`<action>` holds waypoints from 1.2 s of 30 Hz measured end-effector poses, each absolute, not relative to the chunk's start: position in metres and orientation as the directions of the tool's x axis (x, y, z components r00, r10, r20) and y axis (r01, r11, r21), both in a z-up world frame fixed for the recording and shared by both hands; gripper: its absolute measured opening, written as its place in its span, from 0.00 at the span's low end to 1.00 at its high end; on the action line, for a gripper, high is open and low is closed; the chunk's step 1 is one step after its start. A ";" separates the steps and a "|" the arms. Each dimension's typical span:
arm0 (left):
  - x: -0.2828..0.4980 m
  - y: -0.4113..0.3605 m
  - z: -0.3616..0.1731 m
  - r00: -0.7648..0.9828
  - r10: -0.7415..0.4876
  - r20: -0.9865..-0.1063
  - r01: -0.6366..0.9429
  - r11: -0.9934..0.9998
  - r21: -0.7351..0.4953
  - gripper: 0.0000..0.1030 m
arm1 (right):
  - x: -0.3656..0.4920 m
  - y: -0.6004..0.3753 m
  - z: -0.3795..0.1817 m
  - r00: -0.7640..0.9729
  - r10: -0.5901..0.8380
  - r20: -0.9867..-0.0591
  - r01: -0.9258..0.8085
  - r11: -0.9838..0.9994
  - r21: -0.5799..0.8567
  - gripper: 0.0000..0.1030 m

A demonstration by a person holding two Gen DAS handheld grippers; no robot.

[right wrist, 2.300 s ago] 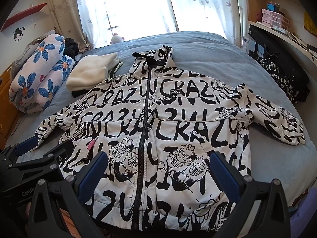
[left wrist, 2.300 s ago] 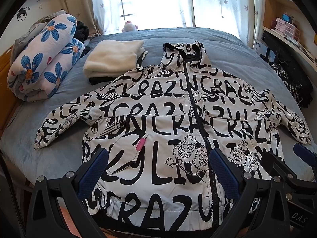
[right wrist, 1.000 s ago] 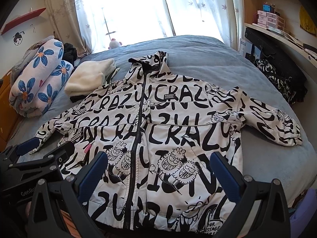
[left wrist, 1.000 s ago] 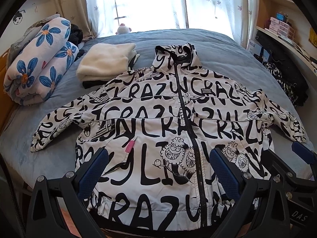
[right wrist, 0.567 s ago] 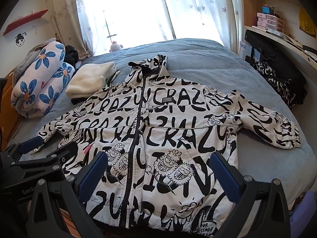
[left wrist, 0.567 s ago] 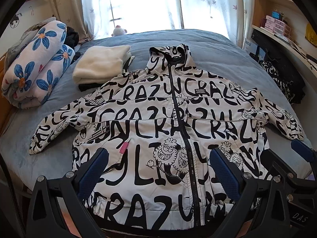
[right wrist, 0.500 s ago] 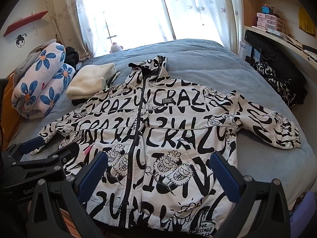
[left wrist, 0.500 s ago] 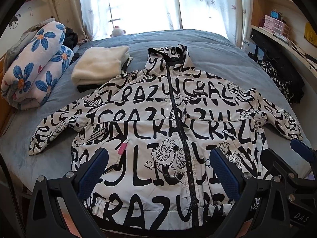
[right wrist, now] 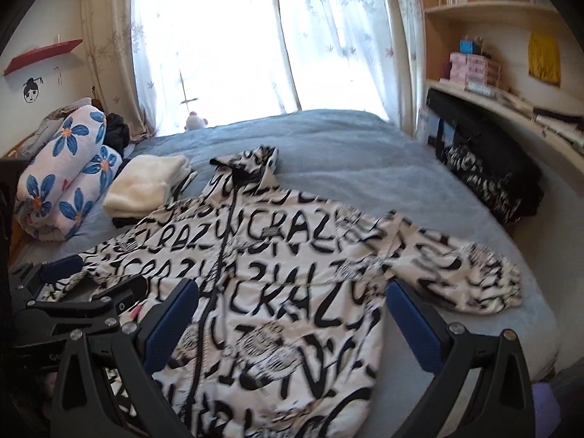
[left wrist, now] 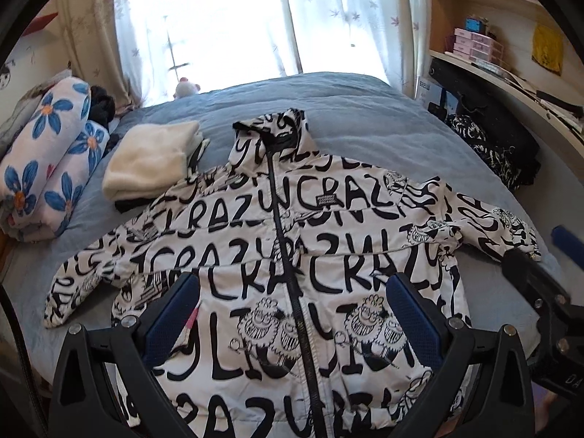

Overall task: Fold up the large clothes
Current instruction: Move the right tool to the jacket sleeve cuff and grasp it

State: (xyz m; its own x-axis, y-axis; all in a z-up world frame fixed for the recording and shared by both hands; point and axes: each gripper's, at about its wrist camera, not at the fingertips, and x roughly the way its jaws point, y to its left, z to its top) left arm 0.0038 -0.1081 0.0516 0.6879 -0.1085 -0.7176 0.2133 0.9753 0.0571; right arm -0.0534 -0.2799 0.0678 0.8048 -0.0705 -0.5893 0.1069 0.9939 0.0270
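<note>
A white hooded jacket [left wrist: 328, 241] with black lettering lies front up and zipped on the blue bed [left wrist: 357, 109], sleeves spread to both sides. It also shows in the right wrist view [right wrist: 292, 262], slightly blurred. My left gripper [left wrist: 292, 314] is open and empty above the jacket's lower front. My right gripper [right wrist: 292, 325] is open and empty over the jacket's lower right half. The right gripper also shows at the right edge of the left wrist view [left wrist: 536, 284], near the right sleeve cuff. The left gripper shows at the left of the right wrist view [right wrist: 80, 295].
A rolled blue-flowered quilt [left wrist: 47, 160] lies at the bed's left side. A folded cream garment [left wrist: 149, 160] sits on dark clothes beside the hood. Dark clothing [left wrist: 489, 146] is piled at the right below wooden shelves [left wrist: 511, 65]. A curtained window [left wrist: 233, 22] is behind.
Both grippers have risen and pulled back a little, so the jacket sits lower in view. The right wrist view has swung right and is blurred. The jacket has not moved.
</note>
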 end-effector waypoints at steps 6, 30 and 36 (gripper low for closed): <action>0.026 -0.145 0.062 0.720 -0.103 -0.686 0.228 0.969 0.093 0.98 | -0.056 -0.303 0.092 0.858 -0.222 -0.463 0.186 0.975 -0.124 1.00; 0.124 -0.325 -0.022 0.734 -0.221 -0.642 0.405 0.902 0.152 0.98 | -0.008 -0.569 -0.034 0.586 -0.202 -0.785 0.540 0.820 0.193 1.00; 0.142 -0.370 -0.056 0.644 -0.239 -0.726 0.466 0.876 0.125 0.98 | -0.025 -0.629 -0.077 0.504 -0.167 -0.847 0.657 0.711 0.251 0.99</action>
State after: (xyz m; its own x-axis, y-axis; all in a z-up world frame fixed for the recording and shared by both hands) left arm 0.1420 -0.3702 -0.0561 0.6444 -0.2395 -0.7263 0.4664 0.8757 0.1251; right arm -0.0248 -0.6292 -0.0768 0.5042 -0.1666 -0.8474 0.6566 0.7113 0.2508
